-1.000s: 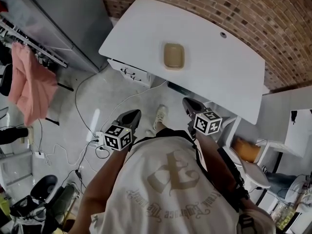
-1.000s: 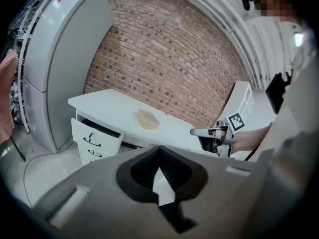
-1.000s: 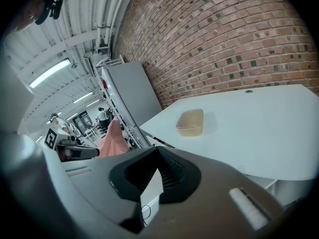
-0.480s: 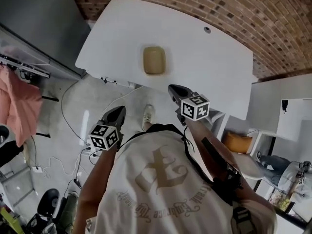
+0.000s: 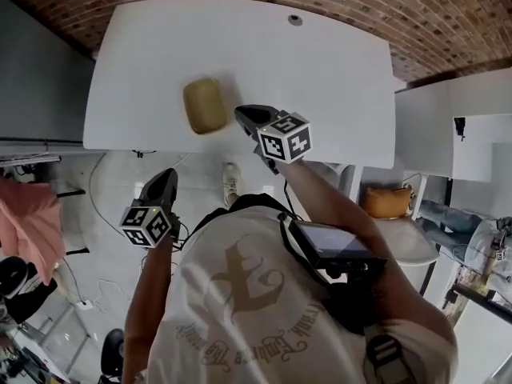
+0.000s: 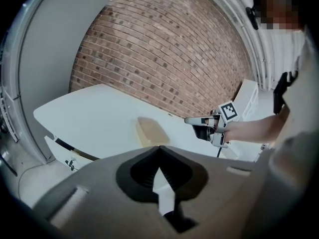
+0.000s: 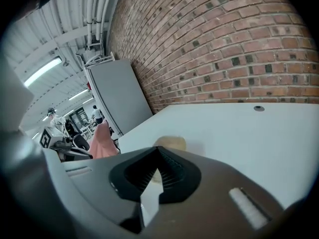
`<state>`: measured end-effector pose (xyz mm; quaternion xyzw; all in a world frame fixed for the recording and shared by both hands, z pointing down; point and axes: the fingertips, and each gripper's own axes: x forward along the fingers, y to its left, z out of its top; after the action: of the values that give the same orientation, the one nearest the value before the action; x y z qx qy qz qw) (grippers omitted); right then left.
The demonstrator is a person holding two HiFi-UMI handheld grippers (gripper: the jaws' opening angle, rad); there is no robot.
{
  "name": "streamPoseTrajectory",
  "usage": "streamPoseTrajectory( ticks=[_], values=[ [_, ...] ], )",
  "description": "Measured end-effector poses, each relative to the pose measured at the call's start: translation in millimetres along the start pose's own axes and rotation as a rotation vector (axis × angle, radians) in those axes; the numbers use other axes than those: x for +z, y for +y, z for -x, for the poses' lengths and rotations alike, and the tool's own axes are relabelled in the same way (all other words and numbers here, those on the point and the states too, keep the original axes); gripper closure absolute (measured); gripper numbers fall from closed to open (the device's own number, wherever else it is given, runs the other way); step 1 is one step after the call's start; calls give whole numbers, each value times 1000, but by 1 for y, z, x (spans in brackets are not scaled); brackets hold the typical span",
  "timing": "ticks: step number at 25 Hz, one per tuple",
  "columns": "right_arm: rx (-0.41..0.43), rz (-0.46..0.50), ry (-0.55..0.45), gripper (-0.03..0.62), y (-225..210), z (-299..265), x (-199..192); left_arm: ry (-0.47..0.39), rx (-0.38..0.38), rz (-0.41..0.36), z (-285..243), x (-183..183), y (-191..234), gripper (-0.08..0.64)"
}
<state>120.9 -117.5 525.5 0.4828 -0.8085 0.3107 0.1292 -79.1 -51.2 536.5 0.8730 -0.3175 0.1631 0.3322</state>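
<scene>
A tan lidded container (image 5: pixel 205 106) lies on the white table (image 5: pixel 336 70). My right gripper (image 5: pixel 245 115) hangs over the table just right of the container, jaws shut and holding nothing. In the right gripper view the container (image 7: pixel 170 143) sits just beyond the shut jaws of the right gripper (image 7: pixel 158 150). My left gripper (image 5: pixel 166 176) is lower, off the table's near edge above the floor, also shut and empty. The left gripper view looks past the left gripper (image 6: pixel 159 148) at the container (image 6: pixel 151 132) and the right gripper (image 6: pixel 198 120) beside it.
A brick wall (image 5: pixel 448 6) runs behind the table. A grey cabinet (image 5: pixel 32 70) stands at the left, with a pink cloth (image 5: pixel 28 222) hanging beside it. Drawers (image 6: pixel 67 158) sit under the table's left end. Cables (image 5: pixel 96 206) lie on the floor. A white unit (image 5: pixel 472 126) stands at the right.
The person has stepped up to the table. My right gripper has moved forward over the tabletop, beside the container. The left gripper has stayed low, off the table's edge. Both have stayed shut.
</scene>
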Motion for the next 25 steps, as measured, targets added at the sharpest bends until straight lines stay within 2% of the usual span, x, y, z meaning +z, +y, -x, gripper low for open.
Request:
streamPoseTrajectory(
  ticks=[7, 16, 20, 25],
  values=[
    [-6, -48, -14, 584, -32, -16, 9, 29, 2, -14, -32, 22, 14, 557],
    [5, -72, 3, 584, -41, -45, 23, 47, 27, 50, -55, 52, 45, 557],
    [-18, -91, -2, 584, -44, -62, 31, 68, -4, 38, -66, 66, 61, 557],
    [-67, -124, -25, 584, -48, -76, 44, 131, -89, 11, -86, 85, 72, 557]
  ],
)
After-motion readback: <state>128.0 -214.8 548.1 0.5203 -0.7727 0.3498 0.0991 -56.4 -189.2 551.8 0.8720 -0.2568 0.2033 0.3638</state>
